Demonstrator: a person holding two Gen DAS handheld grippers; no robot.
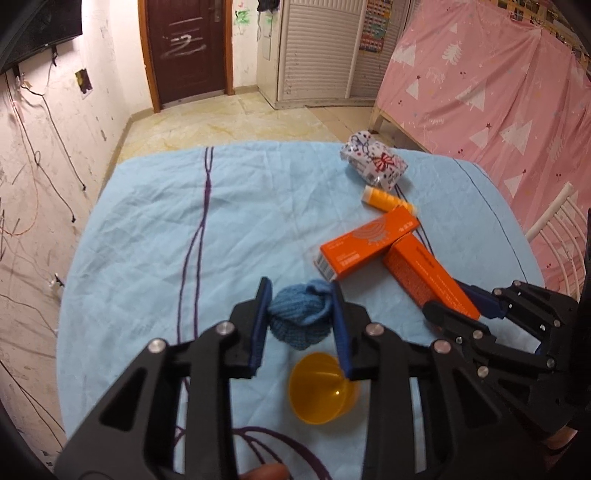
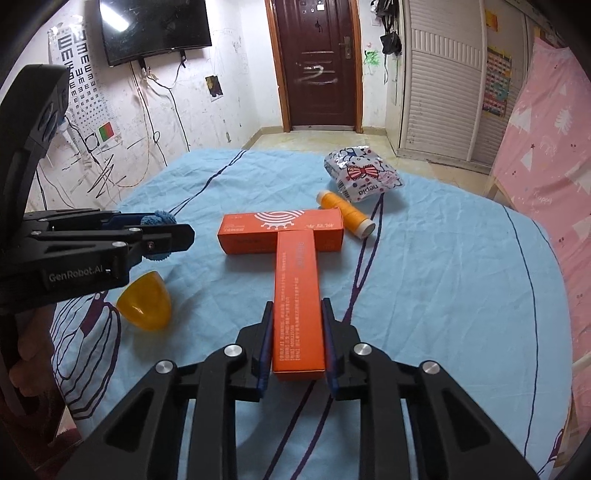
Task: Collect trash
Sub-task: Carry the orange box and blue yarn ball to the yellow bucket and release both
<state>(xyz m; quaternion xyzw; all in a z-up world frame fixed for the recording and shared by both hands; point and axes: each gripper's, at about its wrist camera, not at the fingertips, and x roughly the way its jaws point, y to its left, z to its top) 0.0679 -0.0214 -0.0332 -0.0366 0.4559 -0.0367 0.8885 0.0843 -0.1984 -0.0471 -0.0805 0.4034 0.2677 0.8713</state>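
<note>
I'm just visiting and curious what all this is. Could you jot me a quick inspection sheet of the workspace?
Surface: table under a wrinkled light-blue cloth with dark line drawings.
Job's things: long orange box, its far end meeting a second orange box in a T; blue knitted ball; tissue pack; orange thread spool; yellow plastic cup on its side.
Clutter: nothing seen beyond those.
Grippers: left gripper shut on the knitted ball; right gripper shut on the long orange box.
Cables: loose wires on the wall.
Surroundings: wall-mounted TV, brown door, pink curtain.
</note>
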